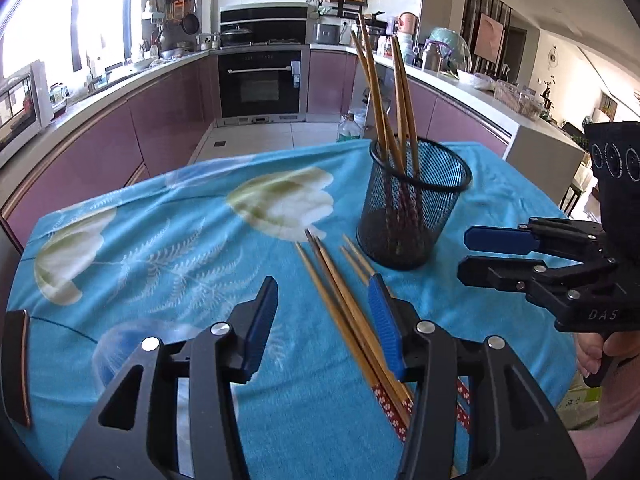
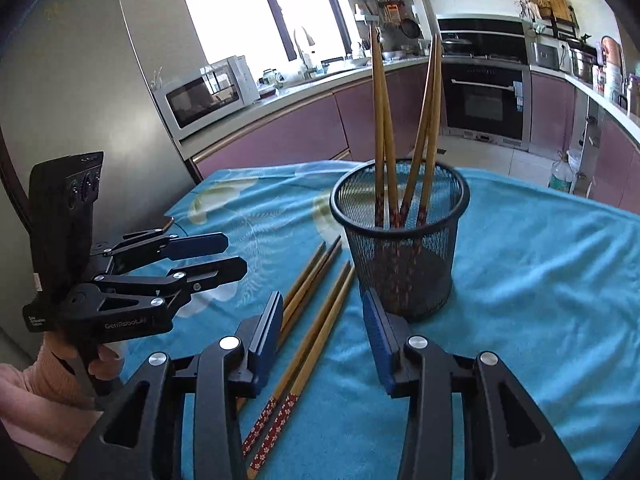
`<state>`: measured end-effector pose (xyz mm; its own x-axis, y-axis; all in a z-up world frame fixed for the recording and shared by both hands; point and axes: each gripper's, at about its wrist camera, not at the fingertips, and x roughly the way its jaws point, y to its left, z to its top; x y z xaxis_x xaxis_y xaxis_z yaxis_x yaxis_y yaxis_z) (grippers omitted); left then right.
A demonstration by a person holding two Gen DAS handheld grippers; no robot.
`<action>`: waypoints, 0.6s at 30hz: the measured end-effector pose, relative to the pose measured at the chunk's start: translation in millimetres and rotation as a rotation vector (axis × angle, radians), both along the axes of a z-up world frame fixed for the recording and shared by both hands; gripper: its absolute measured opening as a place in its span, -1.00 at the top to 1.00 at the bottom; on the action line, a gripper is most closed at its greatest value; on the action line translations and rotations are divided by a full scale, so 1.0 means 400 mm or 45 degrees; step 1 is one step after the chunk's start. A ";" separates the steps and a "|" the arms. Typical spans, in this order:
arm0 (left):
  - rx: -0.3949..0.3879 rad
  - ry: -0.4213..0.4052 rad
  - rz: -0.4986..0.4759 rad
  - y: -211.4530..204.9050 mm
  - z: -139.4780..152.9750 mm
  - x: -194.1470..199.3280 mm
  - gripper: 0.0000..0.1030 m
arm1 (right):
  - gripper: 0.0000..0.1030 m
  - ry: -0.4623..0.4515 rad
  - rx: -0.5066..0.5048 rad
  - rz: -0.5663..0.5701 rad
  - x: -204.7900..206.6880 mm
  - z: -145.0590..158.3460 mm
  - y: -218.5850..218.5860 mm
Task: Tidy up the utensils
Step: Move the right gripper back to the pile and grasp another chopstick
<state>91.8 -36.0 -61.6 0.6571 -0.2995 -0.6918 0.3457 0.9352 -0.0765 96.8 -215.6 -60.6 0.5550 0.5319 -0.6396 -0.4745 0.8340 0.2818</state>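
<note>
A black mesh cup (image 1: pixel 414 208) (image 2: pixel 400 240) stands on the blue flowered cloth (image 1: pixel 160 248) (image 2: pixel 540 280), with several chopsticks (image 1: pixel 376 92) (image 2: pixel 380 100) upright in it. More wooden chopsticks (image 1: pixel 340 300) (image 2: pixel 320 328) with red patterned ends lie loose on the cloth in front of the cup. My left gripper (image 1: pixel 323 280) (image 2: pixel 234 255) hovers open over them; they run between its fingers, close to the right pad. My right gripper (image 2: pixel 322 296) (image 1: pixel 464 254) is open too, with one pair lying between its fingers and not pressed by either pad.
A dark flat object (image 1: pixel 16 364) (image 2: pixel 166 222) lies at the cloth's left edge. Pink kitchen cabinets, an oven (image 1: pixel 260 84) and a microwave (image 2: pixel 208 96) are beyond the table. A hand in a pink sleeve (image 2: pixel 48 384) holds the left gripper.
</note>
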 end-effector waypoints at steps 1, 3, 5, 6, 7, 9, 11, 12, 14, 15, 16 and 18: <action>0.004 0.019 -0.005 -0.008 -0.016 -0.004 0.10 | 0.23 0.022 -0.001 -0.001 0.001 -0.014 0.003; 0.018 0.049 -0.010 -0.013 -0.042 -0.013 0.10 | 0.23 0.053 -0.014 -0.005 0.000 -0.036 0.014; 0.016 0.082 -0.015 -0.015 -0.066 -0.018 0.10 | 0.23 0.072 -0.020 -0.002 -0.008 -0.056 0.021; 0.014 0.092 -0.017 -0.016 -0.073 -0.020 0.10 | 0.23 0.083 -0.021 -0.002 -0.012 -0.065 0.025; 0.013 0.099 -0.017 -0.019 -0.078 -0.022 0.10 | 0.23 0.092 -0.024 -0.002 -0.015 -0.071 0.028; 0.012 0.118 -0.018 -0.022 -0.091 -0.023 0.10 | 0.23 0.099 -0.041 -0.004 -0.020 -0.082 0.036; 0.020 0.127 -0.019 -0.024 -0.102 -0.025 0.10 | 0.23 0.109 -0.050 -0.005 -0.021 -0.090 0.043; 0.022 0.133 -0.021 -0.025 -0.107 -0.026 0.10 | 0.23 0.115 -0.048 -0.005 -0.022 -0.093 0.044; 0.025 0.141 -0.022 -0.029 -0.111 -0.024 0.10 | 0.23 0.117 -0.052 -0.007 -0.026 -0.098 0.043; 0.028 0.146 -0.019 -0.029 -0.111 -0.020 0.10 | 0.23 0.121 -0.052 -0.009 -0.022 -0.096 0.048; 0.025 0.154 -0.016 -0.028 -0.115 -0.018 0.10 | 0.23 0.124 -0.050 -0.009 -0.022 -0.099 0.050; 0.021 0.164 -0.012 -0.028 -0.121 -0.014 0.10 | 0.23 0.127 -0.059 -0.012 -0.022 -0.102 0.052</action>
